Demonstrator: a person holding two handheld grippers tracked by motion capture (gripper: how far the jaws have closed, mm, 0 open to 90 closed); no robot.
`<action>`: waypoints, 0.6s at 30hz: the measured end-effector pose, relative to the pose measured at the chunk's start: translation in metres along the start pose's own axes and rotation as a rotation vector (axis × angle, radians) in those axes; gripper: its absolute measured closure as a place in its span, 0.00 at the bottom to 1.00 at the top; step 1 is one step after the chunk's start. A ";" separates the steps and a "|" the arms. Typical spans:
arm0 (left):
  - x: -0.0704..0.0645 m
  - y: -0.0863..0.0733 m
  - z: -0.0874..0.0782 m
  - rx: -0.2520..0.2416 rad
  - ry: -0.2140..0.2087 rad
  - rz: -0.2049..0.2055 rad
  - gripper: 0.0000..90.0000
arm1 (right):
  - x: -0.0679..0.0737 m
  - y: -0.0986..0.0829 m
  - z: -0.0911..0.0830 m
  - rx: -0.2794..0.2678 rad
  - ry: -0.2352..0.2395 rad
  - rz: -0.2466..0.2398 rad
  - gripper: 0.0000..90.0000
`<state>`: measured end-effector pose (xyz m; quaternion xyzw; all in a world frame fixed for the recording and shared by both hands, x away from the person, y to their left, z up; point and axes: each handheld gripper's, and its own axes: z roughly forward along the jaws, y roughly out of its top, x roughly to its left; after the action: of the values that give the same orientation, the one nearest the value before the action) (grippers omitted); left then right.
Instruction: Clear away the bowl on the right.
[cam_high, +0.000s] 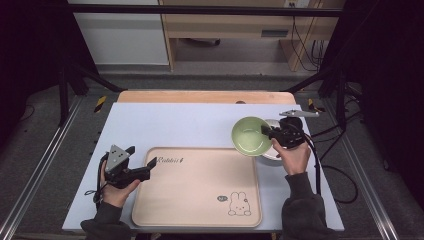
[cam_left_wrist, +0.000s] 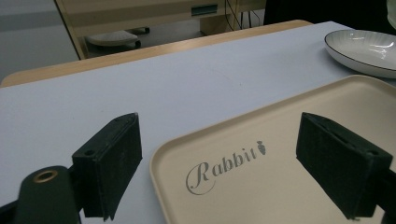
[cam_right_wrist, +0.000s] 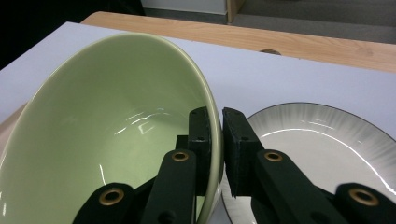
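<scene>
Pinching the green bowl's (cam_right_wrist: 107, 140) rim, right tool (cam_right_wrist: 215, 140); left tool (cam_left_wrist: 233, 163) spread over tray edge (cam_left_wrist: 161, 163).

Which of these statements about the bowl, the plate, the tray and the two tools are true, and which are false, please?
1. The right tool is clamped on the rim of the green bowl. True.
2. The bowl is full of food. False: its inside looks empty.
3. The left tool is open, at the corner of the beige tray. True.
4. The white plate lies on the tray. False: it lies on the table, beside the tray.
5. The bowl sits level. False: it is tilted.
</scene>
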<state>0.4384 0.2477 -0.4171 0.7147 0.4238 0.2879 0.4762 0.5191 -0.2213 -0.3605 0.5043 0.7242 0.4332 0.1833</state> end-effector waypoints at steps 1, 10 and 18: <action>0.000 0.000 0.000 -0.001 -0.001 0.000 0.15 | 0.002 0.000 0.000 0.003 0.004 -0.007 0.92; -0.001 0.001 0.000 -0.002 -0.002 0.002 0.15 | 0.020 -0.001 0.011 0.030 0.051 -0.045 0.92; 0.000 0.001 -0.001 -0.005 -0.003 0.001 0.15 | 0.030 -0.004 0.021 0.058 0.089 -0.061 0.92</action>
<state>0.4376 0.2479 -0.4157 0.7141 0.4219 0.2882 0.4785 0.5186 -0.1858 -0.3699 0.4673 0.7590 0.4281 0.1494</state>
